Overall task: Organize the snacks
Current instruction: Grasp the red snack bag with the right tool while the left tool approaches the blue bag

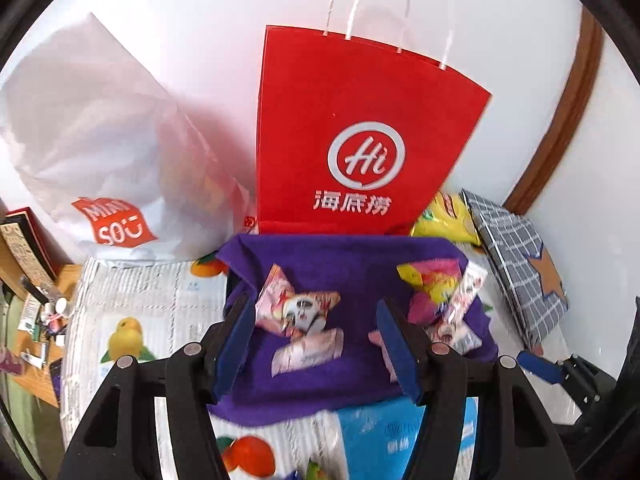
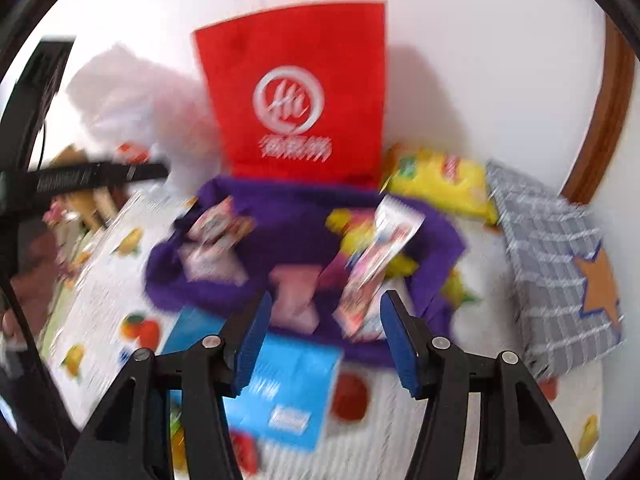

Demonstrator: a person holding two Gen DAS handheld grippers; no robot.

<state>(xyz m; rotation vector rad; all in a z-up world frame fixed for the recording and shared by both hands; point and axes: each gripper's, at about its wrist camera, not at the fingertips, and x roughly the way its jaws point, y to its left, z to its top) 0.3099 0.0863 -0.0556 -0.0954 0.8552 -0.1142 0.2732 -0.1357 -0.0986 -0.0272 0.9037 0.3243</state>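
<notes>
A home, likely a bedroom: ahead of the fingers a fruit-print cover [image 1: 132,312], shopping bags [image 1: 352,140] against a white wall [image 1: 200,8], a checked gift bag [image 1: 516,252] right, a cluttered wooden shelf [image 1: 36,300] far left.

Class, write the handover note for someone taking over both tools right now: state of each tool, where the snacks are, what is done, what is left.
Left tool: open, empty, above the purple cloth tray.
Right tool: open, empty, near the tray's front; this view is blurred.
Snacks: several small packets lie in the tray; a yellow bag lies behind it, beside the red paper bag; a blue pack sits in front on the fruit-print cover.
Done: some packets are in the tray.
Left: probably the yellow bag and blue pack.
</notes>
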